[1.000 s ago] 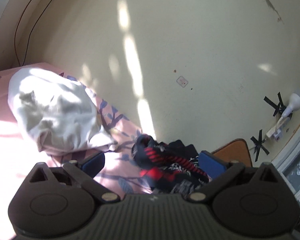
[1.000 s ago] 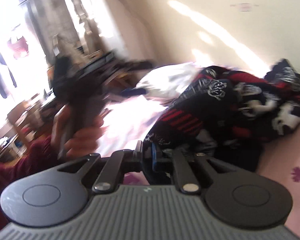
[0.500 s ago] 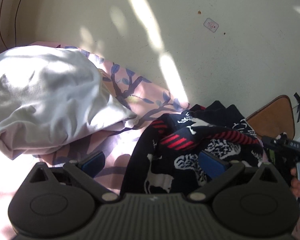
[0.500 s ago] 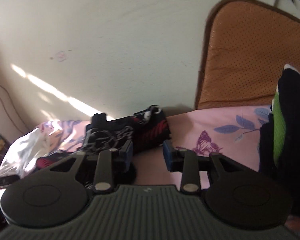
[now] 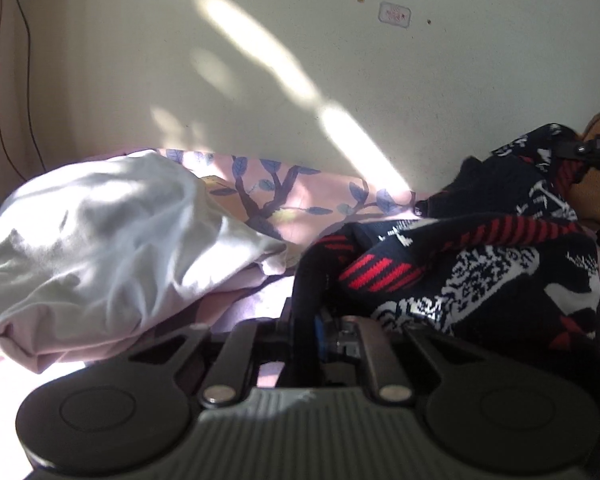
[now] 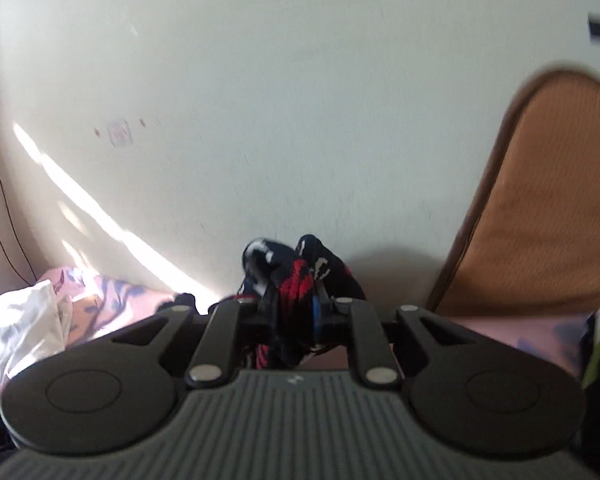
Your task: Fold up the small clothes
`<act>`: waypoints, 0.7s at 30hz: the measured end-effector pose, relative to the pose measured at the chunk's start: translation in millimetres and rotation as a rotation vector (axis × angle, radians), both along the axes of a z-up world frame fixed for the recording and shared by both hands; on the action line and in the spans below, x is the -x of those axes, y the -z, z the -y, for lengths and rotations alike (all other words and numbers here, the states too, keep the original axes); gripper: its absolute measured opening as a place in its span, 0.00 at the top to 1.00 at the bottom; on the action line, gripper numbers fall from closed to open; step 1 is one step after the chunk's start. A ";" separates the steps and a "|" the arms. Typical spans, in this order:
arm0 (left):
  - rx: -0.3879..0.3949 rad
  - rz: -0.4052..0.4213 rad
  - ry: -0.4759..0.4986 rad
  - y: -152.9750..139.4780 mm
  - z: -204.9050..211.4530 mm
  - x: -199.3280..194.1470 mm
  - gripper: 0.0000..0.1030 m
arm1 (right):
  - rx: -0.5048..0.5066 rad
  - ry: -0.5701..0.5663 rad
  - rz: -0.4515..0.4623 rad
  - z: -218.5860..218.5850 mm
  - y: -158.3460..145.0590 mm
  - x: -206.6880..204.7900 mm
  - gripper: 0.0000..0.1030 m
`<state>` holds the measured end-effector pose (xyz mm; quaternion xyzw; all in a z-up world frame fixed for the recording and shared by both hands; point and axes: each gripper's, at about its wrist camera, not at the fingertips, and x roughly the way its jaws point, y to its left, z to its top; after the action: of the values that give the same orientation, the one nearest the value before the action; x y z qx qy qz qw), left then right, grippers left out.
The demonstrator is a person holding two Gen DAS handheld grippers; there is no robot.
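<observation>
Two claws pinch the dark garment (image 5: pixel 460 272) beside a white cloth (image 5: pixel 100 240).

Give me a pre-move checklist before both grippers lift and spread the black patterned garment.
1. Left gripper clamped on the black patterned garment: ok.
2. Right gripper clamped on the same garment: ok.
3. Each grip on a corner or hem: cannot tell, fabric is bunched.
4. Garment apart from the white cloth: ok, a gap of pink floral sheet shows between them.
5. Flat sheet area ahead for laying out: cannot tell.
</observation>
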<state>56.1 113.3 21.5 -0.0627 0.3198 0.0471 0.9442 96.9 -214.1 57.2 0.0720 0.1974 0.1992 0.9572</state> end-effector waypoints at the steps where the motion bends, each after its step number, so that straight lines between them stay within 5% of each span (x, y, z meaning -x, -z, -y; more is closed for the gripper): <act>1: 0.015 0.039 -0.021 -11.2 -4.0 7.8 0.92 | 0.013 0.010 0.073 3.7 -20.6 20.4 0.82; 4: 0.044 0.176 -0.066 -47.4 -14.2 38.2 0.92 | 0.004 0.045 0.258 25.5 -83.7 82.2 0.83; 8: -0.012 0.373 -0.138 -103.9 -22.4 89.3 0.92 | -0.014 0.099 0.450 54.6 -153.8 169.4 0.83; 12: 0.007 0.539 -0.175 -161.9 -39.2 141.5 0.92 | -0.024 0.128 0.580 73.1 -205.7 251.7 0.83; 17: 0.039 0.638 -0.133 -227.0 -62.5 183.3 0.92 | -0.003 0.191 0.659 92.2 -241.7 317.3 0.83; 21: 0.019 0.617 -0.068 -236.1 -67.9 209.8 0.92 | 0.024 0.291 0.641 149.6 -224.3 320.9 0.81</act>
<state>-153.7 181.2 257.6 -0.0935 0.0165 0.0542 0.9940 -224.0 -363.6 281.5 0.0221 -0.1232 0.0707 0.9896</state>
